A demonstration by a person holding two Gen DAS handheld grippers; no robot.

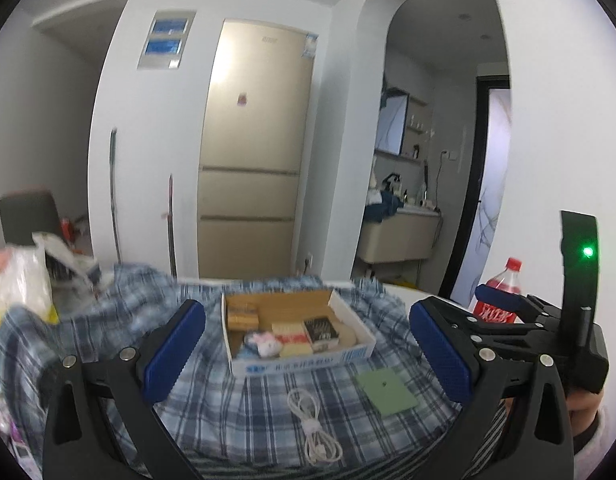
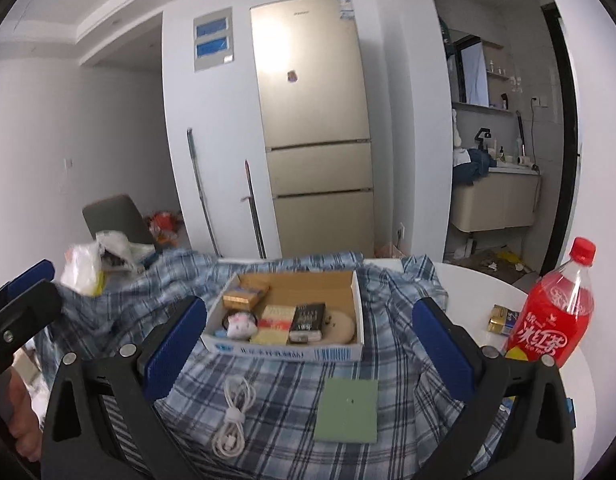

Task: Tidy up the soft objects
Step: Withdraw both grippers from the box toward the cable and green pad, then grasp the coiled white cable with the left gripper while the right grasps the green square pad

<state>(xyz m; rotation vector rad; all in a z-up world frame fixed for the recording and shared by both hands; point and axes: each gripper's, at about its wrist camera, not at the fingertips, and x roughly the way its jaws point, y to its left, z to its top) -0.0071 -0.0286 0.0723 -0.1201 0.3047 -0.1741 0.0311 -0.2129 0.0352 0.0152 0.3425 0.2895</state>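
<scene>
On plaid cloth [image 2: 276,384], coiled cable [image 2: 234,416] runs lengthwise toward box [image 2: 284,354]; both grippers [image 1: 304,354] [image 2: 308,344] wide open, empty.

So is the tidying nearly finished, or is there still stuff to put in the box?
Partly done, it seems. The box already holds a small plush toy and some packets. Nothing is in hand: the left gripper and right gripper are both open and empty. Still lying on the plaid cloth are the white cable and the green square.
</scene>
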